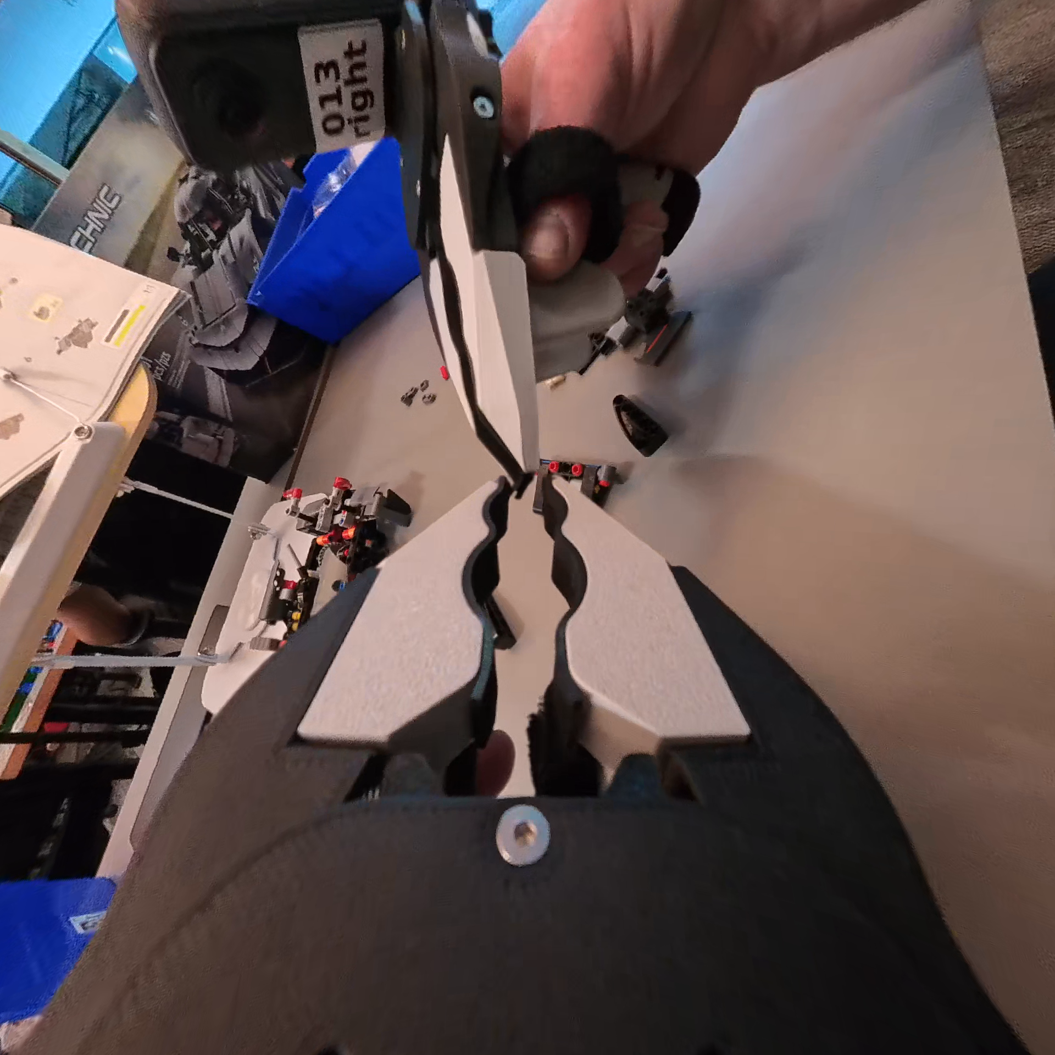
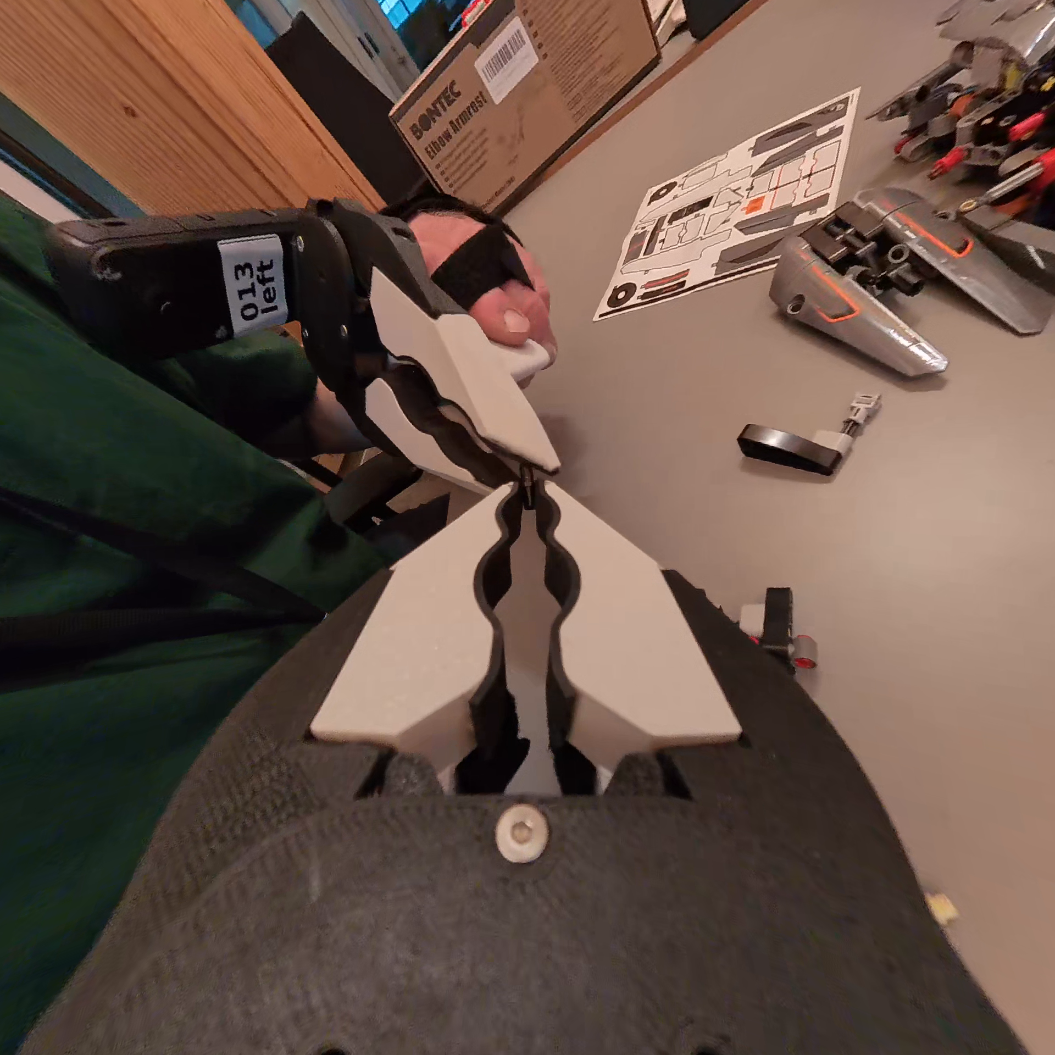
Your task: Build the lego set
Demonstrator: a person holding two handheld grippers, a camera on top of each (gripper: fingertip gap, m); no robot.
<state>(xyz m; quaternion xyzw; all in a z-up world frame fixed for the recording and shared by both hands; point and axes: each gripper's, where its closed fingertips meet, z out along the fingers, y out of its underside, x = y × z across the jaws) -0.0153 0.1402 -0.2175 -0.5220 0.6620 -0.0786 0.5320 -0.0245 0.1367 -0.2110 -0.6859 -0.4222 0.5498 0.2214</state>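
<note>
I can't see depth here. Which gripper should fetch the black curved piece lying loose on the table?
Probably right: the black curved piece lies on the right gripper's side, though both tips pinch a small black part.

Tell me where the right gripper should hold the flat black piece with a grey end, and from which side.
I would come from above and close across the two long sides of the black piece, near its middle. It lies flat, long and narrow; the grey end looks uneven.

Grey table (image 2: 856, 542), wood-panelled wall (image 2: 143, 97) behind (warm light), a window (image 2: 422, 23) beyond.
</note>
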